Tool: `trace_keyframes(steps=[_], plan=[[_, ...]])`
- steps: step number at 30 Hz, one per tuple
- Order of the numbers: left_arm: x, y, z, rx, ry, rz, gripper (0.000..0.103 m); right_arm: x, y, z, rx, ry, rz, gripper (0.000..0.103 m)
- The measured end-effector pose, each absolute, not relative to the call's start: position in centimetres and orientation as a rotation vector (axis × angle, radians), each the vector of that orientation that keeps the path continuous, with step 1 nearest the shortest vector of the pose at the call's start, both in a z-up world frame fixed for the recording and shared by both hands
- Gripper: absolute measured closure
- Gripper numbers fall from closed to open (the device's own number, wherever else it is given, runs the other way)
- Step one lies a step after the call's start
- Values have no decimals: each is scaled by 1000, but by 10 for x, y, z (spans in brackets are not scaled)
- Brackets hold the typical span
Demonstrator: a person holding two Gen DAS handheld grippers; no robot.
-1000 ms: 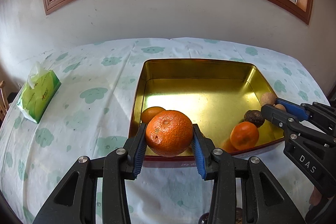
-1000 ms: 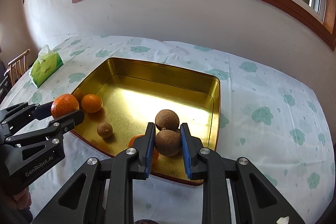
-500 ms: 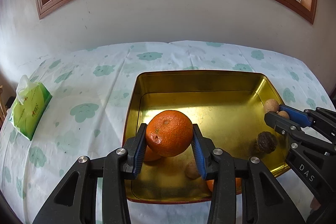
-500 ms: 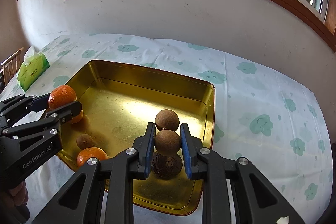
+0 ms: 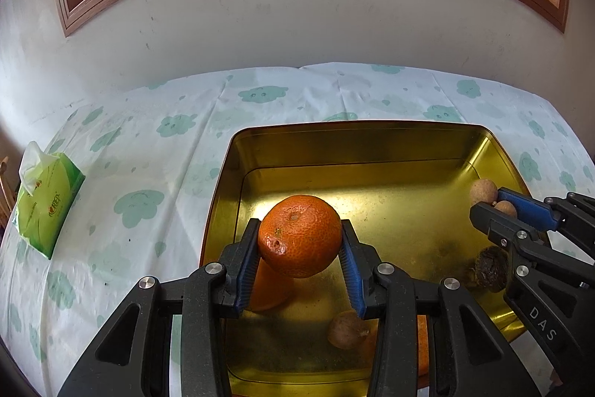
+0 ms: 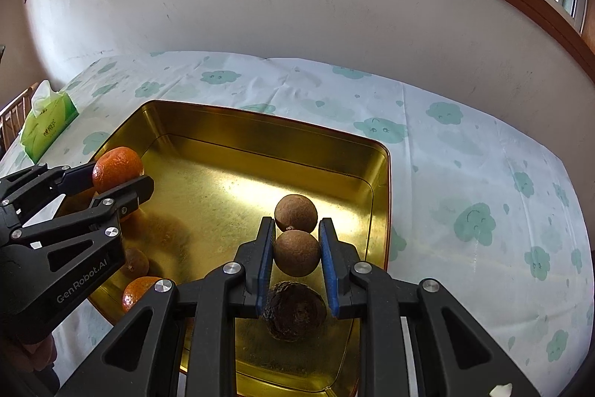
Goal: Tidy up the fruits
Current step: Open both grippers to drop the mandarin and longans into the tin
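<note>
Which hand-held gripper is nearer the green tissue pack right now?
Left. The left hand-held gripper, shut on an orange, is over the tray's side nearest the tissue pack. The right hand-held gripper holds a brown fruit over the opposite side.

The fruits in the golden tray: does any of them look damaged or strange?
One does. The dark fruit on the tray floor, just below the right gripper, looks wrinkled and blackish, unlike the smooth brown ones. The oranges look sound.
</note>
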State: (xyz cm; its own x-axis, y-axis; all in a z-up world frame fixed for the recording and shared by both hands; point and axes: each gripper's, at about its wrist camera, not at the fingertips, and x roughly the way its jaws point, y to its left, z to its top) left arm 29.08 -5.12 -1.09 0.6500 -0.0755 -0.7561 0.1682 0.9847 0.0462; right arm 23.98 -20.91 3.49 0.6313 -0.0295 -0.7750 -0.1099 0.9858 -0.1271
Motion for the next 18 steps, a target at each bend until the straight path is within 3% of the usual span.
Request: trace_keyframes(steps=[18], plan=[[304,-51,-23,93,901,-115,61,248,-214,26,-147,911,43,79]])
